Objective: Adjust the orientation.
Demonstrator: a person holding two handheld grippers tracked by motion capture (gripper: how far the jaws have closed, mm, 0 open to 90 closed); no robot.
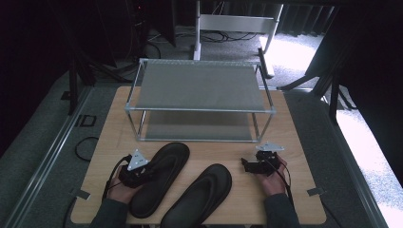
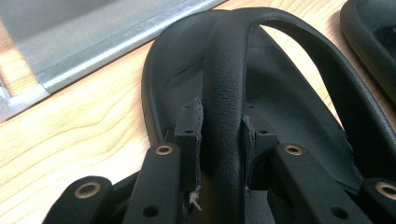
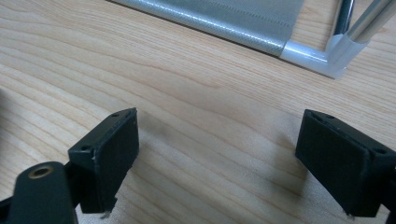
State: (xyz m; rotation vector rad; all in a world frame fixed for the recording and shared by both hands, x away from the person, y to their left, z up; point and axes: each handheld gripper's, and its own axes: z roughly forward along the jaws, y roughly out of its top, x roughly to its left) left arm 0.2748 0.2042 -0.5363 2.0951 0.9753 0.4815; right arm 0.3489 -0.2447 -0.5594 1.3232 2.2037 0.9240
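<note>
The left tongs clamp the black rubber sandal's strap, toe toward the 2-tier metal rack; the right tongs gape empty.

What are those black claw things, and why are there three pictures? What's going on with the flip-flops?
A person sits at a wooden table and holds a pinching tool, called a gripper, in each hand. The big picture comes from a camera up above, looking down. The other two come from little cameras riding on the grippers, so you see the black jaws poking up from the bottom.

On the table lie two black flip-flops and a grey two-level shoe rack behind them.

The left gripper is pinched shut on the strap of the left flip-flop; its pads press the strap from both sides. The right gripper is open and holds nothing, with only bare wood between its jaws. The other flip-flop lies untouched between the two hands.
</note>
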